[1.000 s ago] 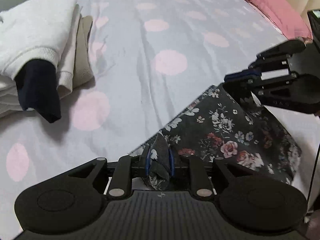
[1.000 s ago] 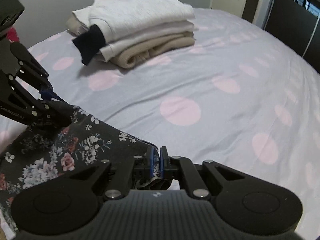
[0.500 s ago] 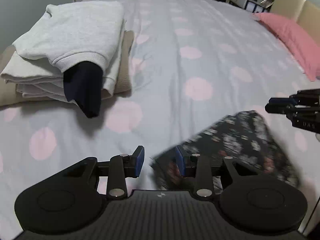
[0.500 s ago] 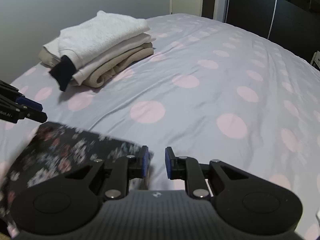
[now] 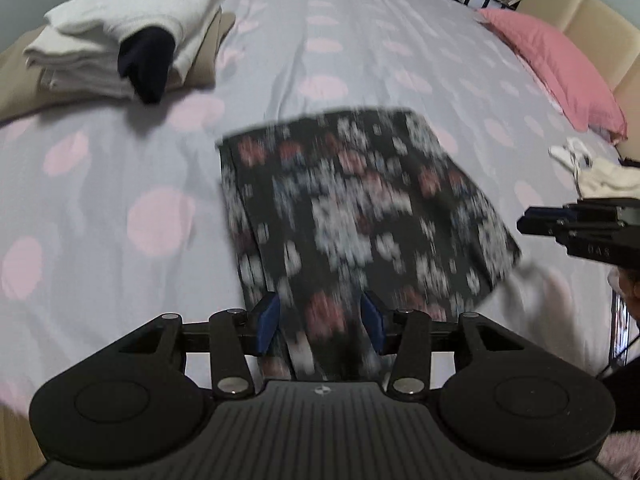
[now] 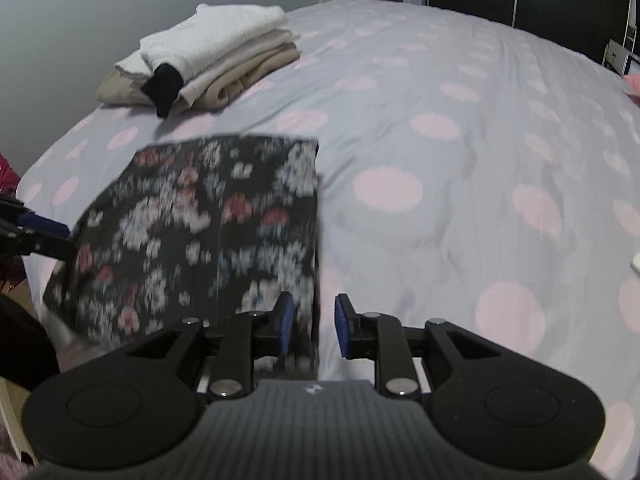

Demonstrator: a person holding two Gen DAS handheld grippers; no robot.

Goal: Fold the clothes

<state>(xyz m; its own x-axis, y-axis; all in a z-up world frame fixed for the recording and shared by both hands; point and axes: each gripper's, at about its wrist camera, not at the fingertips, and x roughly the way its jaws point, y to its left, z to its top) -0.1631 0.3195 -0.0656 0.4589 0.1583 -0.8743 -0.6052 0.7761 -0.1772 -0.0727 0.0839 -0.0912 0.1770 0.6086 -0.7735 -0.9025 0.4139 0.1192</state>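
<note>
The left gripper [image 5: 320, 322] has its blue-padded jaws apart and opening; the near edge of the dark floral garment [image 5: 352, 204] shows between them, with no pad pressing on it. The right gripper [image 6: 311, 328] likewise has its jaws apart and opening, the garment's near right corner between them, unclamped. The folded garment, blurred in both views, lies on the lilac bedspread with pink dots [image 6: 460, 128]. Far to the left sits a stack of folded clothes [image 5: 120, 40], white over beige, with a dark cuff hanging out. A pink pillow [image 5: 556, 68] lies at the far right.
</note>
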